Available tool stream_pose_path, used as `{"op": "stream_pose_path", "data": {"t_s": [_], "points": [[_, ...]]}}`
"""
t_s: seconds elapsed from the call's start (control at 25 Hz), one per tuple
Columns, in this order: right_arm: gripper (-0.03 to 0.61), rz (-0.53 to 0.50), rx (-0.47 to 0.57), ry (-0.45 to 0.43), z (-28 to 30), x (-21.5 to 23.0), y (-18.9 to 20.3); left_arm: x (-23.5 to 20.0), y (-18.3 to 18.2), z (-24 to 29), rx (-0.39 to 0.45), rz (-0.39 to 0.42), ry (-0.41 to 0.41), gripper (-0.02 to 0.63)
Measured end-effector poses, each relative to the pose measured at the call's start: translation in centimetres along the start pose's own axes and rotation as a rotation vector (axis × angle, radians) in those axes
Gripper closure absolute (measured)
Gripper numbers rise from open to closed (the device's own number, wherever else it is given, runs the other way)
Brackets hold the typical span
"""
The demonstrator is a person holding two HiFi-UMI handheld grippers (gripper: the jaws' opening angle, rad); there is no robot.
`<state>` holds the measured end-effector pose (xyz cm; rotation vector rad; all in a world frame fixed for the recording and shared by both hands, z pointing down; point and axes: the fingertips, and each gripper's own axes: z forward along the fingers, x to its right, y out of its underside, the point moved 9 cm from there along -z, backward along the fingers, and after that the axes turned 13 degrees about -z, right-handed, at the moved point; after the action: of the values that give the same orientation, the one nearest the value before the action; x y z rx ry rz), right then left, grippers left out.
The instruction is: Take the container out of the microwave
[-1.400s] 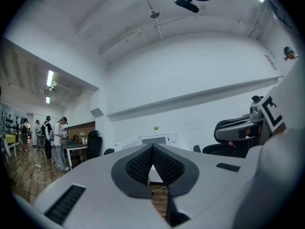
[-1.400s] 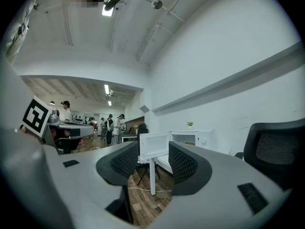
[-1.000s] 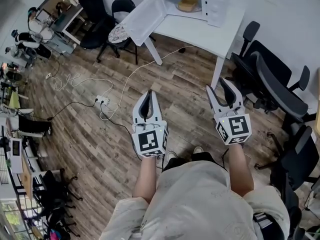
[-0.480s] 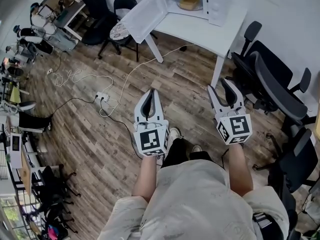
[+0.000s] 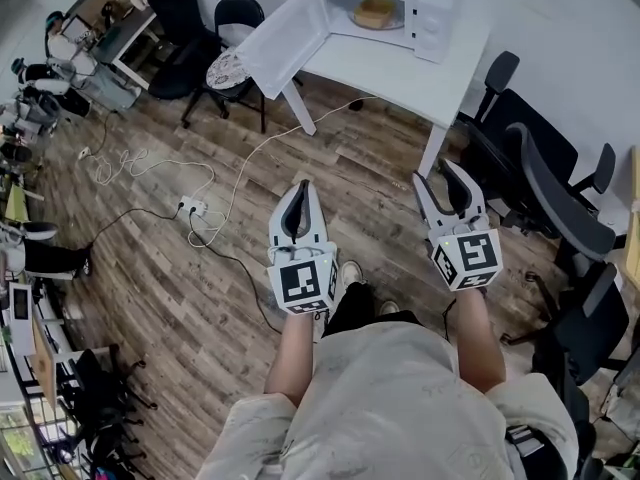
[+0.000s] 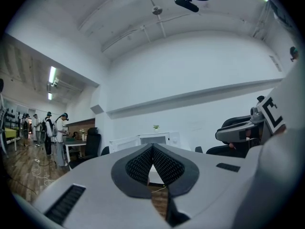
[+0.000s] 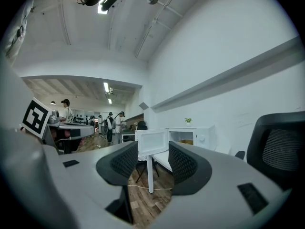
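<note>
White microwave [image 5: 432,20] shows its container [image 5: 376,11] in the head view, not the left gripper view. Left tool [image 5: 301,189] pressed together, right tool [image 5: 446,172] spread, both aimed at it.

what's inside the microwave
Through the open door, a yellowish container sits inside the microwave. What the container holds and the far corners of the inside can't be made out from here.

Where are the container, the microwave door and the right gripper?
container [image 5: 377,12], head view, its yellowish top.
microwave door [image 5: 283,36], head view, middle of the open panel.
right gripper [image 5: 433,172], head view, midway between its fingertips.
</note>
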<state>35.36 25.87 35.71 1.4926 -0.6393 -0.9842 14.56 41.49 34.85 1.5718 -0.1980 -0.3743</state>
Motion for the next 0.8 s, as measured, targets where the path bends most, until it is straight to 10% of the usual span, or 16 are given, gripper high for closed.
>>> {"op": "stream_pose_path", "data": {"t_s": [0.8], "points": [[0.38,-0.067,-0.011,-0.013,15.3,-2.9,-2.6,-12.3,-1.1,10.4,0.0,-0.02,-0.007,0.606]]}}
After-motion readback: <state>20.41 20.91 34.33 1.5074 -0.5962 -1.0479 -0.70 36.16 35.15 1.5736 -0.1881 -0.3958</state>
